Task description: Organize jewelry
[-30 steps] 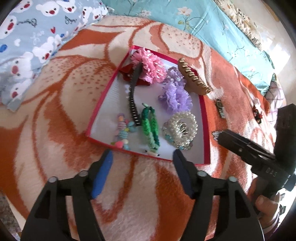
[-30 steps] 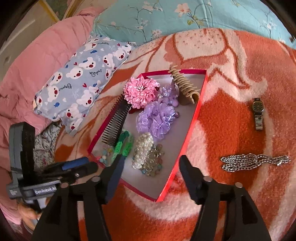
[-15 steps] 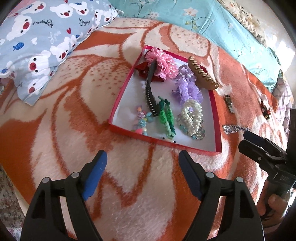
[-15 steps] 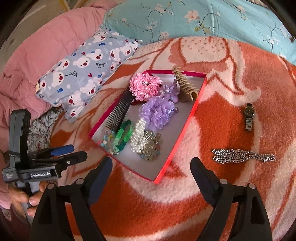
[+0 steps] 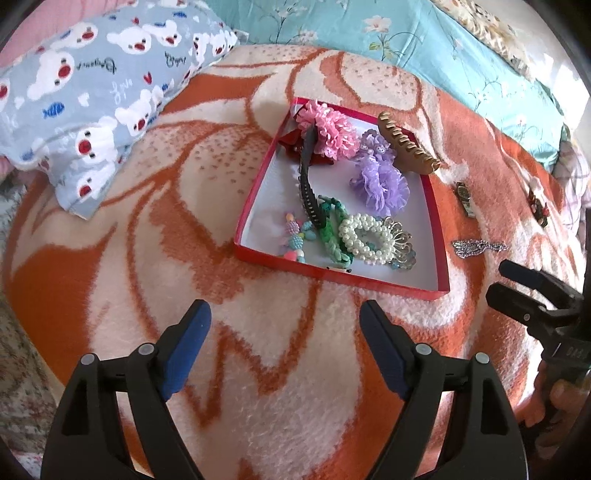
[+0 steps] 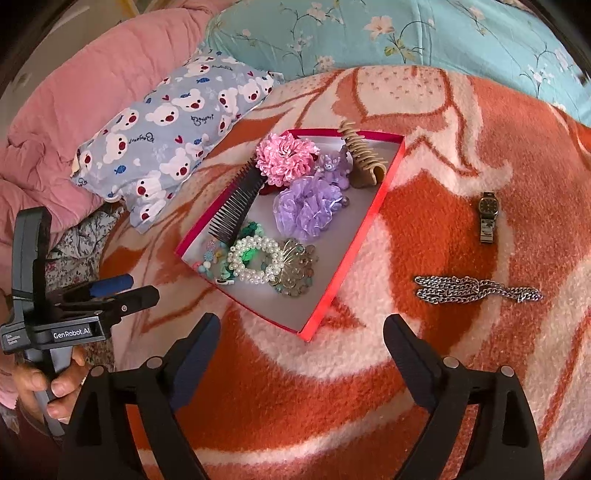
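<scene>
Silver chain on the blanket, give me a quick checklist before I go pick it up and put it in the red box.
1. Silver chain lies free on the blanket, nothing on it: ok.
2. Right gripper empty, jaws opening: ok.
3. Left gripper empty, jaws opening: ok.
4. Red box has bare floor at its near corner: ok.
5. Wristwatch apart from the chain: ok.
6. Chain untangled: cannot tell.

A bear-print pillow (image 6: 173, 122) lies on an orange-and-cream blanket (image 6: 424, 229), beside a pink quilt (image 6: 92, 92) and a teal floral cover (image 6: 369, 33).
</scene>
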A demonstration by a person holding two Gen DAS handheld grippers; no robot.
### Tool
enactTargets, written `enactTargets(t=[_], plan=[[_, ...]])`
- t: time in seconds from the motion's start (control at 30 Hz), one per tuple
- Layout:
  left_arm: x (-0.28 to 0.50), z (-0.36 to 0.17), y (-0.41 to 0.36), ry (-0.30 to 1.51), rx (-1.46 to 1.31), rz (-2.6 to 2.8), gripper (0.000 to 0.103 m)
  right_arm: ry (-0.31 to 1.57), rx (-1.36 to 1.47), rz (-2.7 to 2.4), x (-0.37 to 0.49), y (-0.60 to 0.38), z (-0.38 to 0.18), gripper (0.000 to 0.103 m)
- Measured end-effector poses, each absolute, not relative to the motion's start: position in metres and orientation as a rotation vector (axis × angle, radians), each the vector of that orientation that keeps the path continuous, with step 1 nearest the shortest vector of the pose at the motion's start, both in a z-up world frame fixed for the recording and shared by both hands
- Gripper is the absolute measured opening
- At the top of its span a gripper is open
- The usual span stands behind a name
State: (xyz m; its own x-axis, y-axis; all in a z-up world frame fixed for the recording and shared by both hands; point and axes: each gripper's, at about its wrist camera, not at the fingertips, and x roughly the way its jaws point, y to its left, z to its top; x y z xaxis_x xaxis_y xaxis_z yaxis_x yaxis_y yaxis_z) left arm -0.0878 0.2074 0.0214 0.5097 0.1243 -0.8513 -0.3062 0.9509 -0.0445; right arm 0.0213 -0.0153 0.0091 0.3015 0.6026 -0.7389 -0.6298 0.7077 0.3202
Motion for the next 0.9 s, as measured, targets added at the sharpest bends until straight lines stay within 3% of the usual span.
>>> enactTargets(t=[0.37,0.9], plan=[[-0.08,0.046,0.198,0.978,-0.063,0.288,0.096,0.939,-0.083,0.864,0.02,-0.007,0.038,0.1],[-0.059,0.022,0.207,1.06,-0.073,0.315,0.097,1.043,-0.088,0.856,0.037,0.013,0.012,0.101]])
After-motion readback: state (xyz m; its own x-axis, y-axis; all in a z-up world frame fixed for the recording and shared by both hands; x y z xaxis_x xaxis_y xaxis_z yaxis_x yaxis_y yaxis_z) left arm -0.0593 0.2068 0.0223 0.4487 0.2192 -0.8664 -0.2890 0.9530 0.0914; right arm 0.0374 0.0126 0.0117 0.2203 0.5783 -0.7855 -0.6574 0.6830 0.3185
